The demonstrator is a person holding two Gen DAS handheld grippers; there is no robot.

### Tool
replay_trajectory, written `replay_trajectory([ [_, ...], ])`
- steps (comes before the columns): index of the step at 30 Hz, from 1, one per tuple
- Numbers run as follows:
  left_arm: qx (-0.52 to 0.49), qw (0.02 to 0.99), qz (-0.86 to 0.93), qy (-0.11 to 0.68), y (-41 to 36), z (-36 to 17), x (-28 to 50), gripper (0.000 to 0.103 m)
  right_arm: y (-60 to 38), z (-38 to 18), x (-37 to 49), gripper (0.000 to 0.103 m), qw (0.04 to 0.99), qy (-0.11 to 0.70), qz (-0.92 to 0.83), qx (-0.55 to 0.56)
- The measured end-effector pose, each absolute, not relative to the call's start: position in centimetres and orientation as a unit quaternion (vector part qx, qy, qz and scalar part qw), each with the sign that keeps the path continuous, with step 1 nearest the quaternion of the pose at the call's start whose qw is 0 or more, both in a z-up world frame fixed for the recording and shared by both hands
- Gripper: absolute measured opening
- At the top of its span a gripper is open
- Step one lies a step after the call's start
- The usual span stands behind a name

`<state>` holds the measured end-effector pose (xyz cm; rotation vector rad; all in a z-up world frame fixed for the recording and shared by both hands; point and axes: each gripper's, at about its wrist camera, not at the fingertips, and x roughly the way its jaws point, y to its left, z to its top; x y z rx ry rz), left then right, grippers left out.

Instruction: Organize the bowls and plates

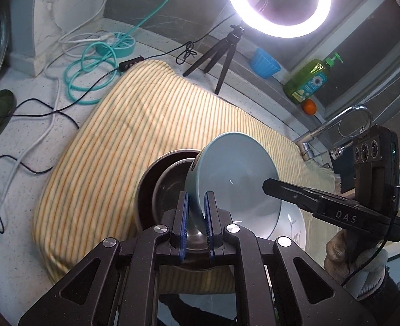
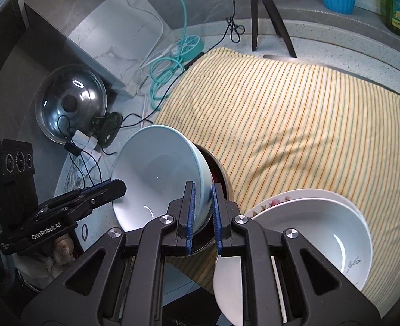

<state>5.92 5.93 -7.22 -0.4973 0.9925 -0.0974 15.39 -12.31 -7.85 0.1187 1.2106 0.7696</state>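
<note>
The tilted bowl [image 2: 161, 171] sits right between the right claw's [image 2: 202, 214] pads, metal pot [image 2: 223, 182] just behind it. Stacked bowl [image 2: 316, 233] and plate [image 2: 270, 199] lie right of the claw, on the striped cloth [image 2: 295, 114].

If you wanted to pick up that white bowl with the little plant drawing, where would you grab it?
By its rim, I'd say. The white bowl sits open side up on a flowered plate, so its thin wall is the only part fingers could straddle. Coming from above at the near edge looks easiest, one finger inside, one outside, the way the blue bowl is held.
</note>
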Motion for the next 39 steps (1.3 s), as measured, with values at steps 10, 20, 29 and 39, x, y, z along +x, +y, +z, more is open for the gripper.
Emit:
replay_trajectory([
  [10,-0.242,0.84,-0.043,0.484,6.7,-8.6,5.4,0.01,-10.7,-10.1,15.2,0.012,0.74,0.576,0.345,0.038],
  [20,-0.243,0.833,-0.04,0.496,7.2,-9.4,5.4,0.01,-9.6,-10.9,15.2,0.012,0.736,0.584,0.341,0.023],
  [29,-0.24,0.832,-0.038,0.499,7.1,-9.4,5.5,0.012,-9.2,-10.6,15.1,0.014,0.742,0.577,0.342,0.004],
  [39,-0.242,0.844,-0.033,0.478,7.8,-8.0,4.9,0.013,-10.2,-8.4,14.6,0.031,0.757,0.545,0.36,0.012],
])
